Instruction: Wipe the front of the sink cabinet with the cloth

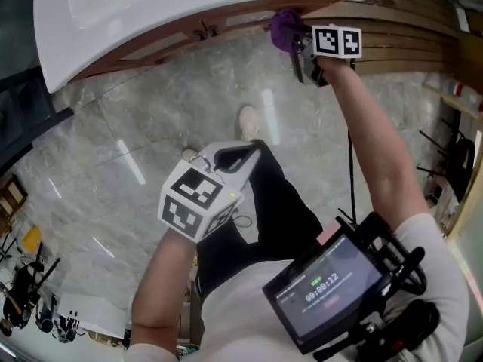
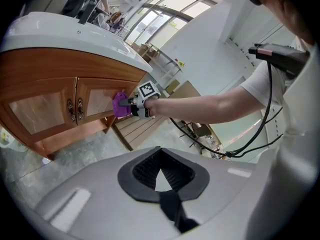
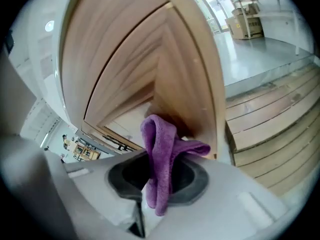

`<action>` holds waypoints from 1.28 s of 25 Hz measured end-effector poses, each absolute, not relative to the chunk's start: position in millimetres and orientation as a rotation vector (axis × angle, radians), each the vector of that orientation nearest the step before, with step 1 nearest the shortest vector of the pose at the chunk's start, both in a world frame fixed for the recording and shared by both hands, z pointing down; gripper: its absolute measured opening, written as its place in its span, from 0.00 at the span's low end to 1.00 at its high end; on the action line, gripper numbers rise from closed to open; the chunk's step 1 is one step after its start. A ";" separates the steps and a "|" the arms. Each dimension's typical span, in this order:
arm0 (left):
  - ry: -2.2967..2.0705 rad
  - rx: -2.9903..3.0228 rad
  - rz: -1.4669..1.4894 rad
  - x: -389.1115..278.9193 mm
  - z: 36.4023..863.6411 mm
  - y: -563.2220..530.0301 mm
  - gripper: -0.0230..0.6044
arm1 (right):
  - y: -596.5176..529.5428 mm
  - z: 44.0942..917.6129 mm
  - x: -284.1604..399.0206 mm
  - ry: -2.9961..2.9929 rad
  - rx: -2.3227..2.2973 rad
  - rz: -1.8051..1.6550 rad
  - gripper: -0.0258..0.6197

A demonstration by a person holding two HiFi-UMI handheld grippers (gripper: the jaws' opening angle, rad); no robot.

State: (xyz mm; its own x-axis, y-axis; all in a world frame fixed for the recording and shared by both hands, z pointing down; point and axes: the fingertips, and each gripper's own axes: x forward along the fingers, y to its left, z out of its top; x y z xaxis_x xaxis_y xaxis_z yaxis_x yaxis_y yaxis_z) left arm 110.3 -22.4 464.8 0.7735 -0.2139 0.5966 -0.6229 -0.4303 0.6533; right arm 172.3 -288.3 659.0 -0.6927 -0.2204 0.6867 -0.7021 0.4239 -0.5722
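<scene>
Against the wooden sink cabinet [image 2: 50, 104], over a marble floor [image 1: 136, 127], the right gripper [image 3: 160, 176] clamps a purple cloth [image 3: 161, 144]; the left gripper [image 2: 161, 173] is closed and empty.

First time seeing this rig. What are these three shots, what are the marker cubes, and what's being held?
No robot here: a person holds a two-jaw gripper in each hand, and the marker cubes are parts of those grippers. The head view looks steeply down from the person's head. Each gripper view comes from a camera riding on that gripper, looking along its jaws. The right gripper is shut on a purple cloth and holds it up to the front of the wooden sink cabinet, under the white sink. The left gripper hangs back over the marble floor, jaws together, nothing between them.
</scene>
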 end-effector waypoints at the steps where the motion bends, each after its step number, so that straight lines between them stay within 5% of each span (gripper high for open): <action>1: -0.626 2.007 0.538 113.7 464.5 -24.7 0.05 | -291.8 660.1 182.2 -2.151 0.799 1.214 0.15; 16: -0.682 2.016 0.549 85.5 466.3 -12.3 0.05 | -287.5 677.8 223.6 -2.011 1.049 1.085 0.15; 32: -0.927 1.879 0.395 -46.1 476.1 65.4 0.05 | -102.7 717.7 -99.9 -2.144 0.371 0.951 0.15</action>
